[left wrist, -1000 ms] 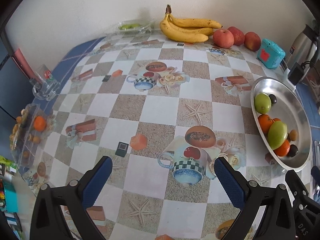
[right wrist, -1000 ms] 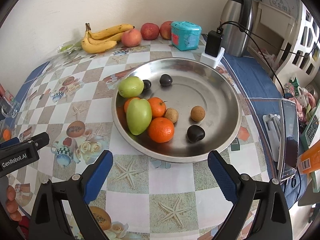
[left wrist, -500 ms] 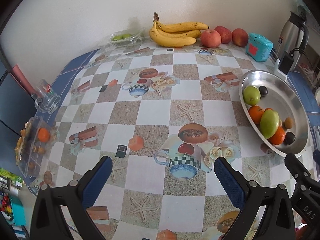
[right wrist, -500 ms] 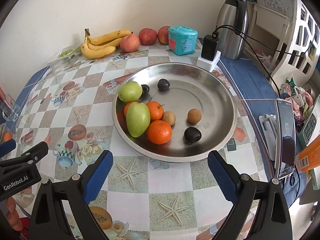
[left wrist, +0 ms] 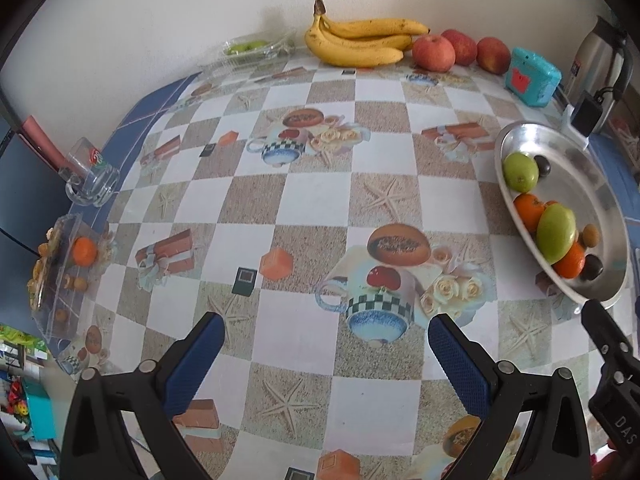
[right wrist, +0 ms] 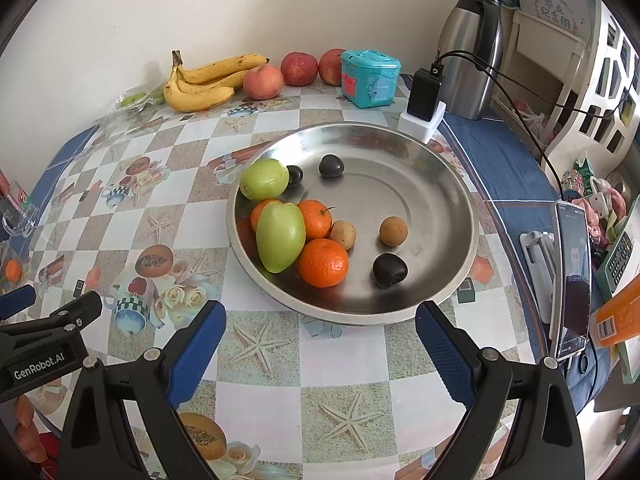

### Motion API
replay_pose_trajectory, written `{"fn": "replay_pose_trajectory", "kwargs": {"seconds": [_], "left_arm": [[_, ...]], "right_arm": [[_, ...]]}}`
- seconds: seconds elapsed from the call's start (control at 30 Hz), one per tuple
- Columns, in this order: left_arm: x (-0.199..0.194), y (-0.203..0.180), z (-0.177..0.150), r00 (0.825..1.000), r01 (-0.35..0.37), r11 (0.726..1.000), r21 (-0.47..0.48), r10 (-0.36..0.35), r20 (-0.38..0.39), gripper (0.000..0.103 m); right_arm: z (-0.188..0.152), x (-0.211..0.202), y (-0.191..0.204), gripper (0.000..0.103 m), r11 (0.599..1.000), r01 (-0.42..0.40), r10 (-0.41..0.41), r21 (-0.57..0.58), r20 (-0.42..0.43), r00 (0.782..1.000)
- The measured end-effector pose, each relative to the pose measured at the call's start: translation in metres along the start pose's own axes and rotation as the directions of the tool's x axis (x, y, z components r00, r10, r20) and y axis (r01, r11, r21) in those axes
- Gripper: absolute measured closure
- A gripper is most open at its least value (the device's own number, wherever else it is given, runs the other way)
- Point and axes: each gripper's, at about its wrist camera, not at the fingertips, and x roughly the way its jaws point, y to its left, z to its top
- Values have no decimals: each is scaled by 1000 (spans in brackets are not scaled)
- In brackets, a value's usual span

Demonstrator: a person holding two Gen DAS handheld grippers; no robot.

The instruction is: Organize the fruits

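Observation:
A steel dish (right wrist: 440, 184) holds green fruits (right wrist: 280, 236), oranges (right wrist: 322, 262), brown and dark small fruits; it also shows at the right of the left wrist view (left wrist: 600, 184). Bananas (left wrist: 360, 44) and red apples (left wrist: 434, 53) lie at the back by the wall. An orange (left wrist: 85, 251) sits in a clear box (left wrist: 56, 280) at the table's left edge. My left gripper (left wrist: 326, 344) is open and empty over the tablecloth. My right gripper (right wrist: 320, 336) is open and empty just in front of the dish.
A teal tin (right wrist: 370, 72), a steel flask (right wrist: 472, 48) and a charger (right wrist: 424, 100) stand behind the dish. A phone on a stand (right wrist: 572, 280) is at the right. A glass mug (left wrist: 90, 184) and a clear bag of green fruit (left wrist: 248, 46) are at the left and back.
Both grippers have drawn back a little from the table; the views show more of it. Both stay open and empty. No fruit has moved.

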Motion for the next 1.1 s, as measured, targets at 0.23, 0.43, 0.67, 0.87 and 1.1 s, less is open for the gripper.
{"fn": "replay_pose_trajectory", "kwargs": {"seconds": [0.23, 0.43, 0.67, 0.87, 1.1], "left_arm": [[6, 3, -1, 999, 7, 1000, -13, -7, -37, 0], [6, 3, -1, 999, 11, 1000, -12, -11, -47, 0], [6, 2, -2, 999, 7, 1000, 1, -7, -49, 0], [8, 2, -2, 998, 2, 1000, 3, -2, -58, 0], [9, 2, -2, 998, 1, 1000, 5, -1, -62, 0]], "right_arm": [[0, 2, 2, 7, 1000, 6, -6, -9, -12, 1000], [1, 3, 3, 7, 1000, 9, -9, -14, -16, 1000], [0, 4, 3, 7, 1000, 8, -8, -15, -21, 1000], [0, 5, 3, 7, 1000, 8, -8, -17, -25, 1000], [0, 5, 3, 7, 1000, 7, -8, -16, -27, 1000]]}}
